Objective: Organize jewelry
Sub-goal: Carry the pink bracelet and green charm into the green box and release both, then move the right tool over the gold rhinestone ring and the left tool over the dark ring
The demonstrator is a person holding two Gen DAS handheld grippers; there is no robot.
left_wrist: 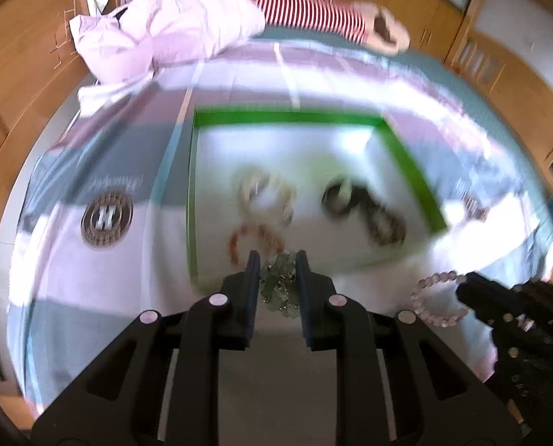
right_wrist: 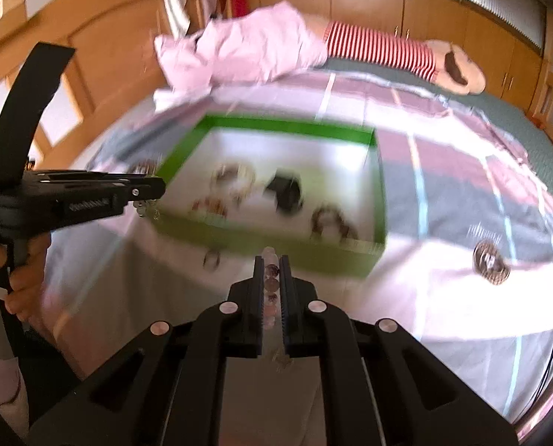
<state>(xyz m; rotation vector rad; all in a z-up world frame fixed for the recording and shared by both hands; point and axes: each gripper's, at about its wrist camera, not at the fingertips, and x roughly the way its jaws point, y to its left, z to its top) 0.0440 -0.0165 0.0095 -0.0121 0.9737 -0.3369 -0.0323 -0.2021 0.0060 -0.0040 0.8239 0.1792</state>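
Observation:
A green-rimmed box (left_wrist: 287, 117) with a white floor lies on the bed and holds several blurred bracelets: pale (left_wrist: 265, 193), orange (left_wrist: 256, 239) and dark ones (left_wrist: 365, 204). My left gripper (left_wrist: 277, 260) is shut on a pale green bead bracelet (left_wrist: 280, 286) at the box's near edge. My right gripper (right_wrist: 272, 264) is shut on a pink bead bracelet (right_wrist: 270, 278), just before the box's near wall (right_wrist: 276, 249). That pink bracelet (left_wrist: 438, 297) hangs from the right gripper (left_wrist: 469, 290) in the left wrist view. The left gripper (right_wrist: 153, 189) shows at the box's left corner.
The box sits on a pink, grey and white patterned sheet (left_wrist: 90, 290). A pink pillow (left_wrist: 172, 33) and a striped plush toy (left_wrist: 313, 11) lie at the far edge. A small ring-like item (right_wrist: 212, 258) lies on the sheet before the box. Wooden cupboards surround the bed.

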